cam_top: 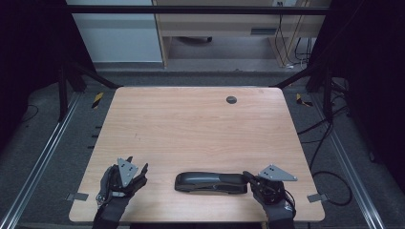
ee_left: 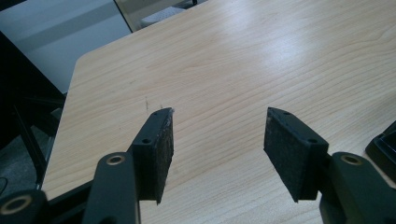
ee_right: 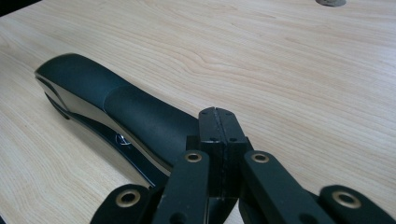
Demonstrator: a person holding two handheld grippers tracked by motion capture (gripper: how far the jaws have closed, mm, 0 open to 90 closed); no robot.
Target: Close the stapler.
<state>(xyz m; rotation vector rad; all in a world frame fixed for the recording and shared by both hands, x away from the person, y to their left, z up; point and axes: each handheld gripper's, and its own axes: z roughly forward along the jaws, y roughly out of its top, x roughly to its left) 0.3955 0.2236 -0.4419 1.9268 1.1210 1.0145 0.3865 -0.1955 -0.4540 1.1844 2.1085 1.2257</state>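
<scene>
2 grippers sat near your edge of the wooden table (cam_top: 191,124). Your left gripper (ee_left: 218,140) had its jaws spread wide over bare wood, holding nothing. Your right gripper (ee_right: 218,125) had its jaws pressed together, tips resting against the near end of the black stapler (cam_top: 210,182), not around it. That stapler lay flat between both grippers. 1 dark grommet (cam_top: 231,99) marked the far side.

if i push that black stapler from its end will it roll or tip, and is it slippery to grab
The stapler lies long and low, flat on the table, so it would probably slide rather than roll or tip; pushed off-centre, it may swivel. Its glossy lower body looks smooth, perhaps slippery. The top looks more matte, possibly grippier. It seems rigid and likely fairly heavy for its size.
</scene>
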